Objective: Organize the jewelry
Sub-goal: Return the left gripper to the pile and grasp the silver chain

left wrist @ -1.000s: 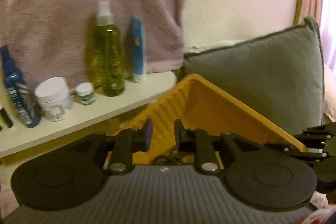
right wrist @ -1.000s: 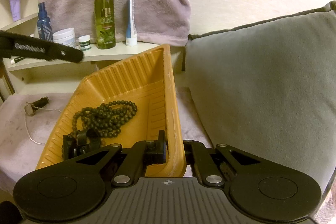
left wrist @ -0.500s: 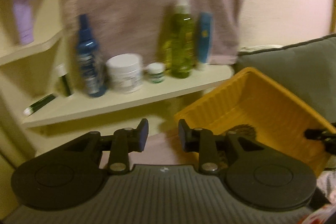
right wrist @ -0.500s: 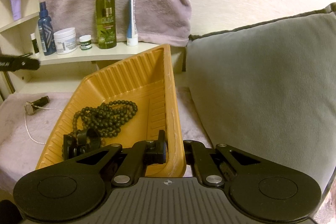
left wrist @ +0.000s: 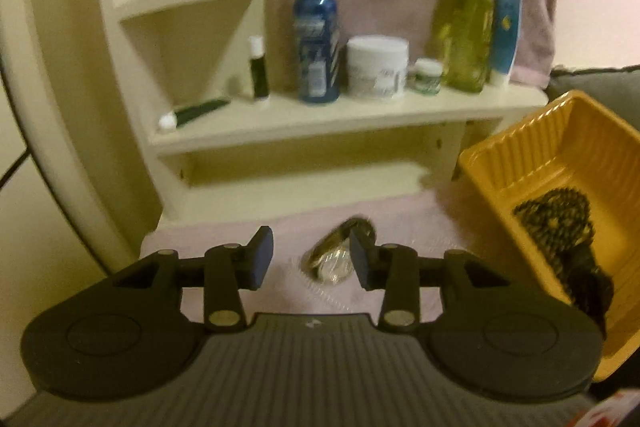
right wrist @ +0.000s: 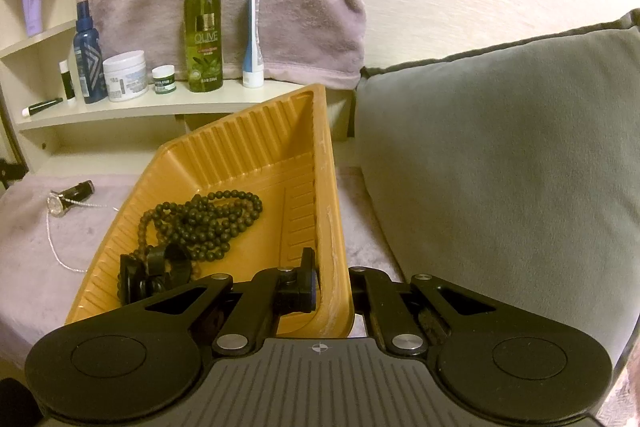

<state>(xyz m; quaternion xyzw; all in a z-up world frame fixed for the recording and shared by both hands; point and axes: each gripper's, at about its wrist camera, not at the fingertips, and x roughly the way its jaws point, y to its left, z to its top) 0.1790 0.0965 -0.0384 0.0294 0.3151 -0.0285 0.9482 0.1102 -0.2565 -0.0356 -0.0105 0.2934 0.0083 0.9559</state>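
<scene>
The watch (left wrist: 334,255) lies on the soft pink blanket (left wrist: 408,223), just ahead of the left gripper (left wrist: 311,257) and in line with the gap between its fingers. It looks small and hard, with a shiny round face that could slip or scratch. The dark strap looks bendy, so the strap beside the face is likely the best place to pinch. A thin silver chain (right wrist: 60,247) lies by the watch and could snag.

The left gripper's jaws are opening. They stand partly apart, and nothing is pressed between them yet.

To the right of it sits the yellow tray (left wrist: 552,147), with the dark bead necklace (right wrist: 208,219) and a black clip (right wrist: 154,273) inside. The right gripper (right wrist: 334,285) is squeezed tight on the tray's near wall, one finger inside and one outside. The tray looks thin and light.
</scene>
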